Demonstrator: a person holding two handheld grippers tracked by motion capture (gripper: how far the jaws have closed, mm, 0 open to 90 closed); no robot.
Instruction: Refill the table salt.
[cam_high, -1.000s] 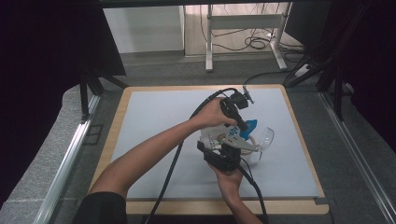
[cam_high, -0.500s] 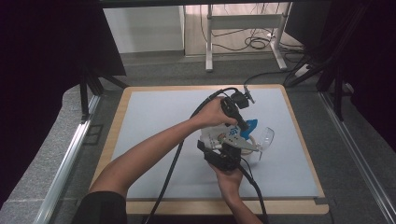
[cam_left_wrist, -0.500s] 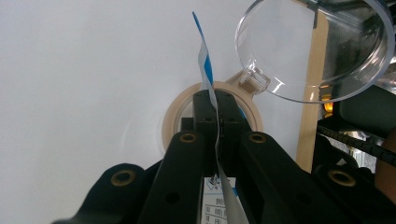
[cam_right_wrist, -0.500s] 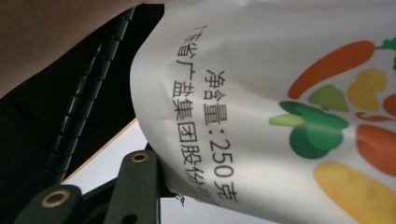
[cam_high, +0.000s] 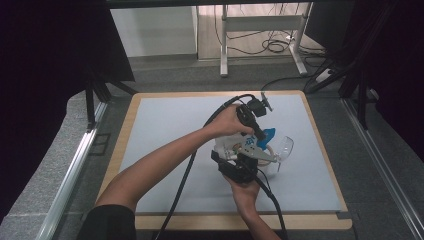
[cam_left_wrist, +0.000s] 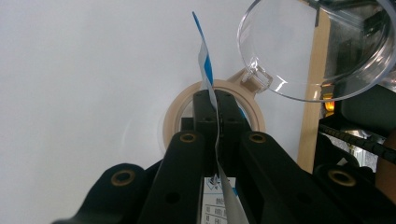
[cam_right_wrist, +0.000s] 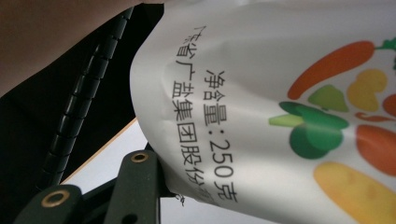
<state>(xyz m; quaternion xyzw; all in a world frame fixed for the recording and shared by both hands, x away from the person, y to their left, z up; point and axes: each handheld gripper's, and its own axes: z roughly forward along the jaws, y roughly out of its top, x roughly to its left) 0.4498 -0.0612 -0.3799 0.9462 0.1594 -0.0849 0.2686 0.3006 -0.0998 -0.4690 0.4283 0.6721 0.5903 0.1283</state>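
A white pouch (cam_high: 235, 146) with a blue top and printed vegetables (cam_right_wrist: 299, 107) is held up over the grey mat between both grippers. My left gripper (cam_left_wrist: 217, 105) is shut on the pouch's thin blue-and-white top edge, seen edge-on between its jaws. In the high view the left gripper (cam_high: 257, 136) comes in from above the pouch. My right gripper (cam_high: 244, 161) is shut on the pouch's lower body, and one black finger (cam_right_wrist: 138, 184) presses the pouch's side. Below the pouch sits a beige-rimmed round container (cam_left_wrist: 173, 117) with its clear lid (cam_left_wrist: 322, 51) swung open.
The grey mat (cam_high: 165, 130) lies on a wood-edged table (cam_high: 125, 125). Black cables (cam_high: 182, 180) trail from both grippers toward the person. A ribbed black cable (cam_right_wrist: 74, 116) runs beside the pouch. Dark frames and a white table leg (cam_high: 223, 45) stand beyond the far edge.
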